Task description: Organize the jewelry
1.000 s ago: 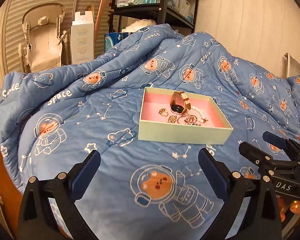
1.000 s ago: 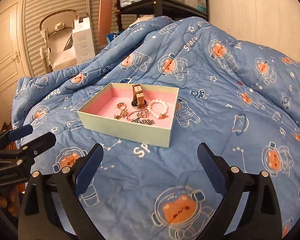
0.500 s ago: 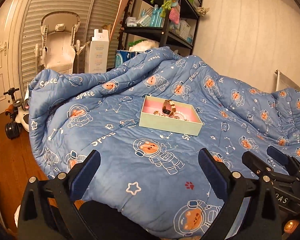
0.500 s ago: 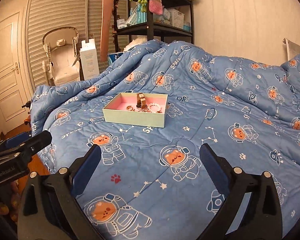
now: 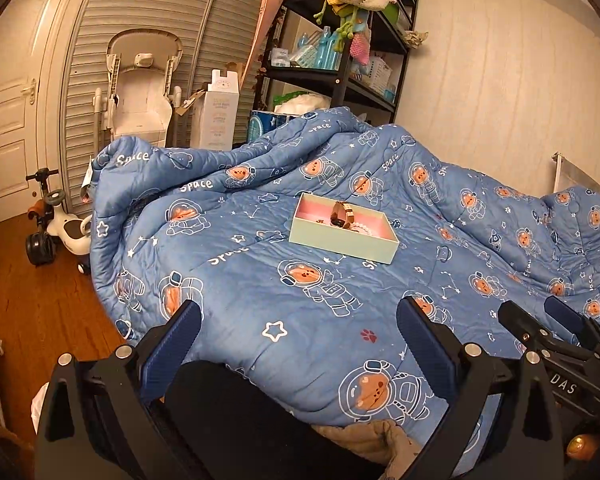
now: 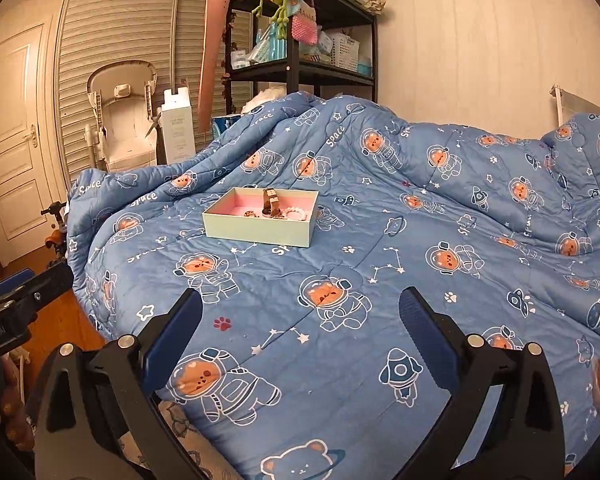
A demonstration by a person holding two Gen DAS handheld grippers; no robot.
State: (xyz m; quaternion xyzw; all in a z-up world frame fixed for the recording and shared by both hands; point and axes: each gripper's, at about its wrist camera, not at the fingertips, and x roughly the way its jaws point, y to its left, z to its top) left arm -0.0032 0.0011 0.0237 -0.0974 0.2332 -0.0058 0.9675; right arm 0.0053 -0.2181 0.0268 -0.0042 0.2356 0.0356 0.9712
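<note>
A pale green box with a pink lining sits out in the middle of a blue astronaut-print quilt, well apart from both grippers, which hang at the near edge of the bed. Inside it, gathered toward the right half, lie a gold-toned watch standing on its band, a pearl bracelet and several small rings too tangled to tell apart. The left gripper and the right gripper both have their jaws spread wide with nothing between them, apparently pulled clear so the whole box can be seen. With all the pieces in the box, the sorting looks done or nearly so. A black shelf stands at the far wall.
</note>
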